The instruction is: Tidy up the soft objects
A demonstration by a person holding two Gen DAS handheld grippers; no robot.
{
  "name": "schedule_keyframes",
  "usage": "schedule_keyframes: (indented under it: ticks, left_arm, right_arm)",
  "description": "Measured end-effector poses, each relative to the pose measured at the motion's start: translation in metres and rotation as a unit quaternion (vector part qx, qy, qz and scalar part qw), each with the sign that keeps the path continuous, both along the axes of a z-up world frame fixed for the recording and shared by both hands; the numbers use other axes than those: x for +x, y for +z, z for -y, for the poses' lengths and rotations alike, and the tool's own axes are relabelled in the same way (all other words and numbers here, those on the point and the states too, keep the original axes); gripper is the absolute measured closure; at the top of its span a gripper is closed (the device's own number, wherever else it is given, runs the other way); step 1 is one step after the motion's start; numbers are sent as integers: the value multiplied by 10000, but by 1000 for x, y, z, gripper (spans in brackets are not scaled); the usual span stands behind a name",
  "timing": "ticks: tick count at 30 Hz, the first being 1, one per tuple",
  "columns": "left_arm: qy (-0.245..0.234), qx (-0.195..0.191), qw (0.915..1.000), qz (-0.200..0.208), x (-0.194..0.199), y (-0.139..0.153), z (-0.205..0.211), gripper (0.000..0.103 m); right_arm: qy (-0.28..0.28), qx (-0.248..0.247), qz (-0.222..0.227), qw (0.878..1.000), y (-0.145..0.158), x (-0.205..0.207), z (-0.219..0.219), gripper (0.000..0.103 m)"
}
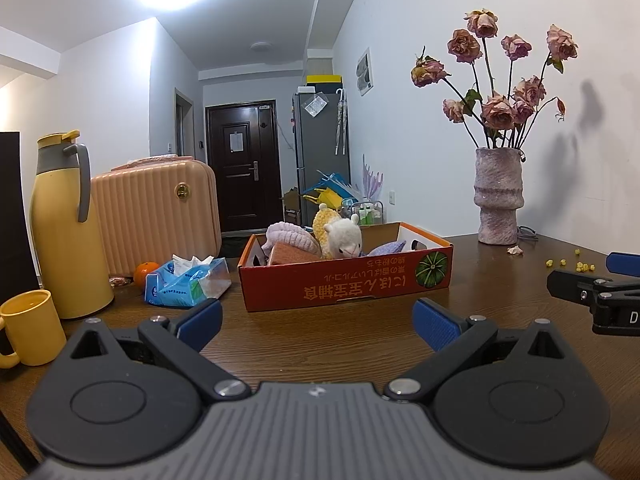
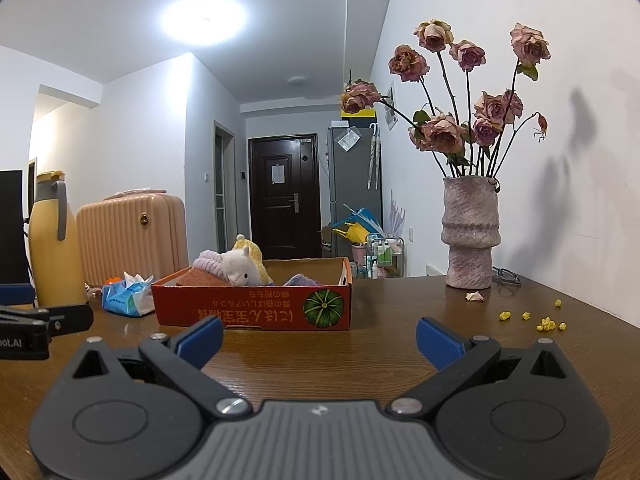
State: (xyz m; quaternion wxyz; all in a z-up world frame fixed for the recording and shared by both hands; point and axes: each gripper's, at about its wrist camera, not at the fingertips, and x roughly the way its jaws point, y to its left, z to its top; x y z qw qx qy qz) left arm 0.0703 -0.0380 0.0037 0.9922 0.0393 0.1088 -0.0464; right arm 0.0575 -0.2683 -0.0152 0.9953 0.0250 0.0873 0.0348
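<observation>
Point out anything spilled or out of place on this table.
Small yellow bits lie scattered on the table right of the vase, and a fallen petal sits at its base. The box looks tidy.

The left tongs [image 1: 317,322] and the right tongs [image 2: 319,340] look alike: ribbed blue pads [image 1: 434,324] on black angular arms, silver screws at the pivots, round black discs either side, and a grey ridged body with a small pale mark.

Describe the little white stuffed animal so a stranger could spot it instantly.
Find the orange cardboard box with a green pumpkin picture on the wooden table. Among the folded cloths inside sits the alpaca plush, the only thing there with a face.
</observation>
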Motion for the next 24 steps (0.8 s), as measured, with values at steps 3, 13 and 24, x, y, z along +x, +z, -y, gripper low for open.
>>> schedule_keyframes:
  ticks: [3,13,24]
  left_arm:
    - [1,4,10000,-3,0,0,0,0]
    - [19,18,10000,0,0,0,0,0]
    - [-27,44,10000,-14,1,-2,1,0]
  right_arm:
    - [2,-1,-1,10000,0,0,0,0]
    - [0,-8,-1,10000,0,0,0,0]
    - [7,-45,-38,10000,-1,1,-3,0]
